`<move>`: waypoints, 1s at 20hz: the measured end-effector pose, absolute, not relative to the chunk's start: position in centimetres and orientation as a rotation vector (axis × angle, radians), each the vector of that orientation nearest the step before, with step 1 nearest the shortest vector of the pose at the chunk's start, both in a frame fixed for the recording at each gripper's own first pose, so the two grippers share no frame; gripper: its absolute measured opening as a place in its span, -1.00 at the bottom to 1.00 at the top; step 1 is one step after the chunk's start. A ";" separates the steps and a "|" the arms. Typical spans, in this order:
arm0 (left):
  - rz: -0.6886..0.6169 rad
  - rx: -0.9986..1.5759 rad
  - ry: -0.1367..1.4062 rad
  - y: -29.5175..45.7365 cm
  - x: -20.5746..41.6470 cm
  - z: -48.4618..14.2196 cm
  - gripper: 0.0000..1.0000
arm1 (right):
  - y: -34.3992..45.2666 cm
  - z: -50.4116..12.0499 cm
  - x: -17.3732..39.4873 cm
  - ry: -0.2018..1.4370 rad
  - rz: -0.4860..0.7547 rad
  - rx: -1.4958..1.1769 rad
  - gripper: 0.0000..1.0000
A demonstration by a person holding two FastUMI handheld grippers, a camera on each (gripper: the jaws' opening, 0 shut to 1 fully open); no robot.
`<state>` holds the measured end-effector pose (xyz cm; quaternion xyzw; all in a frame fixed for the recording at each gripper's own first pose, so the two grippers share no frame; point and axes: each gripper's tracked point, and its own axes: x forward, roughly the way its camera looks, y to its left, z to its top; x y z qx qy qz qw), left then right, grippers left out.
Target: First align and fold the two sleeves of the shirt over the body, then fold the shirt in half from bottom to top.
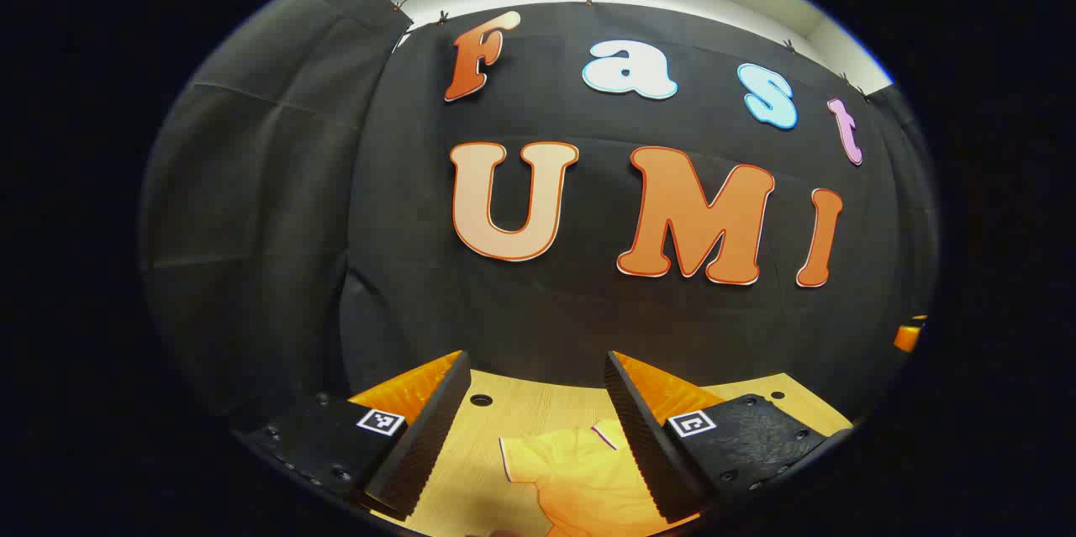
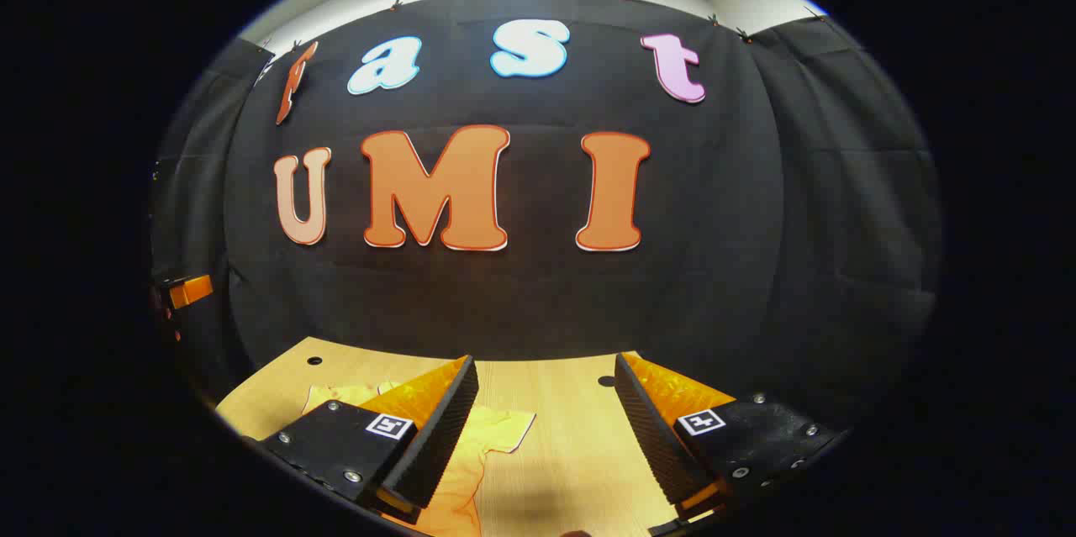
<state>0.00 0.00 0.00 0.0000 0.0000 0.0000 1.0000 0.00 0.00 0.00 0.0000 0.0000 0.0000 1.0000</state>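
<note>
A yellow shirt [image 1: 580,478] lies flat on the wooden table [image 1: 513,419], one short sleeve with a pale hem pointing left. My left gripper [image 1: 538,398] hangs open above it, with nothing between its fingers. In the right gripper view the same shirt [image 2: 492,436] lies at the lower left, a sleeve reaching toward the table's middle. My right gripper [image 2: 546,398] is open above the table [image 2: 563,444], its left finger over the sleeve, its right finger over bare wood. Neither gripper touches the cloth.
The table's far edge meets the black cloth wall. Small round holes [image 1: 481,400] [image 2: 606,381] are set near that edge. The other gripper's tip shows at the right rim [image 1: 909,334] and at the left rim [image 2: 187,292].
</note>
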 end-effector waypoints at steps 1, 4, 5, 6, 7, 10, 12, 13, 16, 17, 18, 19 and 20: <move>0.015 0.019 -0.002 0.1 0.1 -0.1 0.95 | 0.3 -0.5 0.8 0.015 0.014 0.010 0.97; 0.050 0.072 0.013 0.6 0.3 -0.8 0.95 | 2.2 -1.9 3.0 0.077 0.086 0.056 0.97; 0.052 0.078 0.020 0.7 0.6 -1.2 0.96 | 2.6 -2.1 3.9 0.094 0.090 0.061 0.97; 0.057 0.080 0.030 1.1 1.0 -1.5 0.95 | 2.8 -2.0 4.4 0.093 0.086 0.058 0.97; 0.054 0.076 0.046 1.5 1.7 -1.9 0.95 | 2.8 -2.2 4.8 0.098 0.076 0.057 0.98; 0.025 0.052 0.089 1.7 3.6 -2.6 0.96 | 3.5 -3.1 6.0 0.149 0.059 0.078 0.97; 0.024 0.083 0.098 2.4 4.6 -2.9 0.95 | 3.4 -3.7 6.6 0.177 0.031 0.080 0.97; 0.021 0.103 0.100 2.7 5.1 -3.0 0.96 | 3.6 -4.0 6.9 0.187 0.023 0.082 0.97; 0.006 0.103 0.102 2.7 5.8 -2.9 0.96 | 3.8 -4.2 7.1 0.206 0.009 0.081 0.97; 0.000 0.099 0.102 2.6 6.0 -3.1 0.95 | 3.8 -4.1 7.2 0.204 0.008 0.076 1.00; -0.002 0.097 0.102 2.7 6.1 -3.1 0.95 | 3.9 -3.9 7.1 0.205 0.004 0.066 0.97; -0.007 0.096 0.104 2.6 6.3 -3.2 0.95 | 3.9 -3.9 7.2 0.208 0.001 0.057 0.97; -0.012 0.093 0.108 2.6 6.4 -3.3 0.95 | 3.8 -3.9 7.3 0.209 -0.003 0.050 0.97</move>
